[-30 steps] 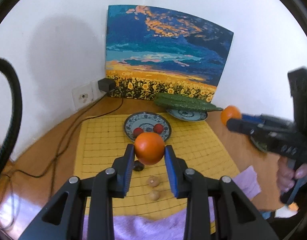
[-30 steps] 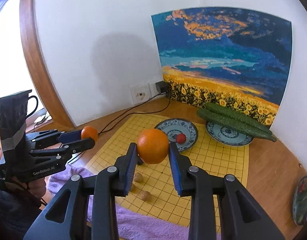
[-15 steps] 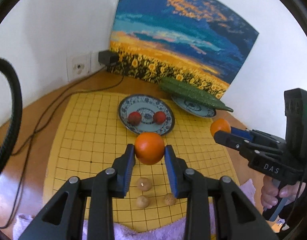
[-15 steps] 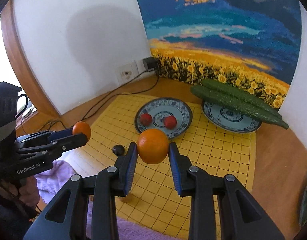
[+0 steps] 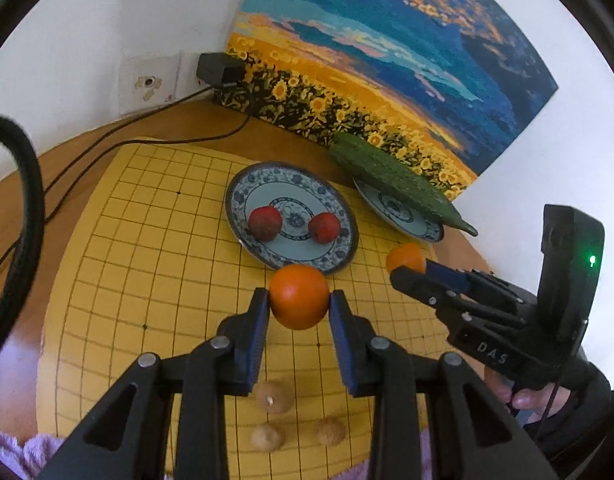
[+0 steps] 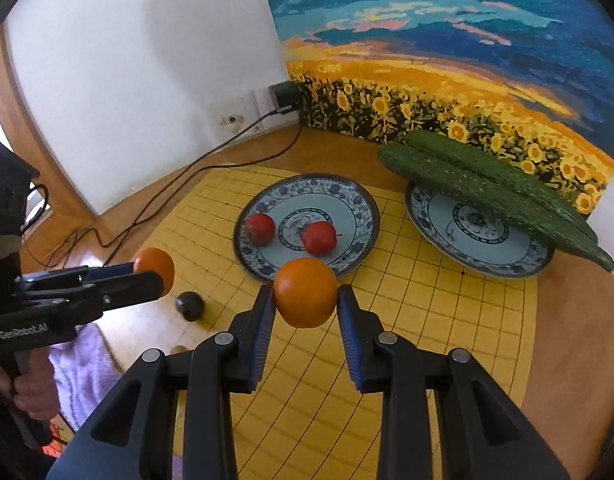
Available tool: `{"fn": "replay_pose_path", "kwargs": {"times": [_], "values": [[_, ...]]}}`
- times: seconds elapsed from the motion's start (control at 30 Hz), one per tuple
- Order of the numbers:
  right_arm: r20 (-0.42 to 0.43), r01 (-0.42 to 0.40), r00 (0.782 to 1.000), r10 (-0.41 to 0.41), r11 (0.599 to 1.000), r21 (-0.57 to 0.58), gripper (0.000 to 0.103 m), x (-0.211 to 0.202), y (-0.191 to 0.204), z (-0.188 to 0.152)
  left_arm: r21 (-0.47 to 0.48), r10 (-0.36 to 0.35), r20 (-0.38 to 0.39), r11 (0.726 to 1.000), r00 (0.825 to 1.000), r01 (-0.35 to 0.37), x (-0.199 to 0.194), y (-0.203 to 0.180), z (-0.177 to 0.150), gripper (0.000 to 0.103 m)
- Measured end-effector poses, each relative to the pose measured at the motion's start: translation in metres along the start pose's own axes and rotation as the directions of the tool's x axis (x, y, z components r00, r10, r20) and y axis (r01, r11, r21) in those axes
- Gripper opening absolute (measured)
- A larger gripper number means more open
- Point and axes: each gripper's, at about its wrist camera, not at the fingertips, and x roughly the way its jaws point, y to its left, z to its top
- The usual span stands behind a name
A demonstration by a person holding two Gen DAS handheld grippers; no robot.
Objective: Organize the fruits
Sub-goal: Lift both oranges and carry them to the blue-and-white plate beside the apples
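Observation:
My left gripper (image 5: 299, 300) is shut on an orange (image 5: 299, 295), held above the yellow grid board (image 5: 147, 264) just in front of a blue patterned plate (image 5: 291, 258). That plate holds two red fruits (image 5: 265, 222). My right gripper (image 6: 305, 294) is shut on a second orange (image 6: 305, 291), also near the front rim of that plate (image 6: 359, 208). Each gripper shows in the other's view, the right (image 5: 407, 266) and the left (image 6: 155, 270). A second plate (image 6: 483, 256) at the right carries two cucumbers (image 6: 483, 188).
Three brown nuts (image 5: 273, 398) and a dark round fruit (image 6: 189, 305) lie on the board's near side. A purple cloth (image 6: 83, 364) covers the front edge. A sunflower painting (image 5: 387, 80) leans on the wall, with a wall socket (image 5: 147, 82) and cables (image 5: 107, 148) at the back left.
Both grippers have moved forward and down toward the plate with the red fruits, each still holding its orange. The plates now look closer and larger.

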Motion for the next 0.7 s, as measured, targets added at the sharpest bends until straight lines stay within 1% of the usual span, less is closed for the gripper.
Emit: {"fn": "replay_pose_path", "kwargs": {"times": [0.1, 0.23, 0.43, 0.53, 0.67, 0.7], "values": [[-0.007, -0.008, 1.0, 0.008, 1.0, 0.0, 0.033, 0.011, -0.005, 0.003, -0.026, -0.011, -0.021, 1.0, 1.0, 0.01, 0.014, 0.003, 0.008, 0.032], [-0.023, -0.012, 1.0, 0.012, 1.0, -0.005, 0.033, 0.027, -0.011, 0.007, -0.045, -0.027, -0.028, 0.999, 0.999, 0.025, 0.03, 0.004, 0.018, 0.032], [-0.048, -0.028, 0.998, 0.027, 0.999, -0.027, 0.033, 0.049, -0.01, 0.016, -0.05, 0.002, -0.084, 0.999, 0.997, -0.006, 0.06, 0.003, 0.029, 0.032], [-0.065, -0.038, 0.997, 0.036, 0.999, -0.036, 0.033, 0.056, -0.008, 0.018, -0.09, -0.011, -0.101, 0.996, 0.995, 0.002, 0.068, 0.008, 0.03, 0.032], [-0.088, -0.04, 0.995, 0.035, 0.997, -0.058, 0.033, 0.067, -0.006, 0.018, -0.136, -0.028, -0.11, 0.991, 0.993, 0.013, 0.074, 0.016, 0.028, 0.032], [-0.095, -0.051, 0.994, 0.045, 0.997, -0.061, 0.033, 0.069, -0.007, 0.018, -0.145, -0.035, -0.107, 0.989, 0.994, 0.019, 0.074, 0.018, 0.029, 0.032]]}}
